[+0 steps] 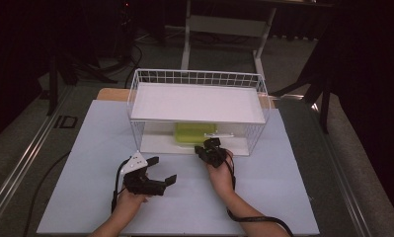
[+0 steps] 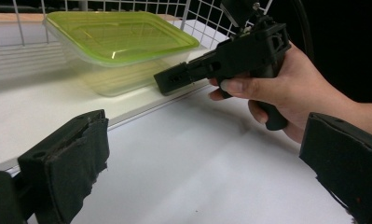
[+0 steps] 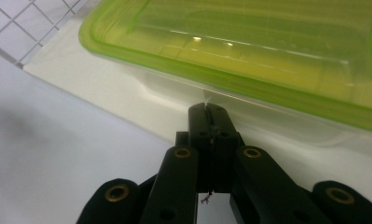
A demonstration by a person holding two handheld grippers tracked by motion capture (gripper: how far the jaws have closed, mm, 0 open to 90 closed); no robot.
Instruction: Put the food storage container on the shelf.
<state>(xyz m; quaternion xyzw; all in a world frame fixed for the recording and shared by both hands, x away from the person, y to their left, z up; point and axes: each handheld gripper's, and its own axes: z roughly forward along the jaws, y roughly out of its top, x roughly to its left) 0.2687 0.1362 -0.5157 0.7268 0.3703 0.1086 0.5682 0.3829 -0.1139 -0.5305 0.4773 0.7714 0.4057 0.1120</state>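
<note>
The step in hand looked like the approach: the right gripper (image 1: 209, 146) was at the open front of the wire basket (image 1: 197, 77), nose toward the container (image 1: 195, 132) w/ the green lid (image 3: 249, 51) on the lower shelf (image 1: 157, 143), under the white top shelf (image 1: 197, 102). In the right gripper view its jaws were pressed together w/ nothing between them, tips just short of the container's clear side wall below the lid rim; touching or a hair apart, couldn't tell. The left gripper (image 1: 161, 170) sat on the table (image 1: 278, 187) at about 7 o'clock from the container, well apart from it, jaws apart and holding nothing, pointing roughly toward 2 o'clock. In the left gripper view the right gripper (image 2: 172, 80) was over the shelf's front edge, person's hand (image 2: 286, 91) around its handle. Judgement: w/ jaws together it could only push or nudge; if the aim was to bring the container out, the next move called for spreading the jaws and closing on the rim or near wall, or hooking and dragging it toward 6 o'clock, keeping low under the top shelf. The container lay flat, lid up, long axis running approx 9 to 3 o'clock in the high view, a long side facing the person; it sat mid-shelf, slightly left of centre.
</note>
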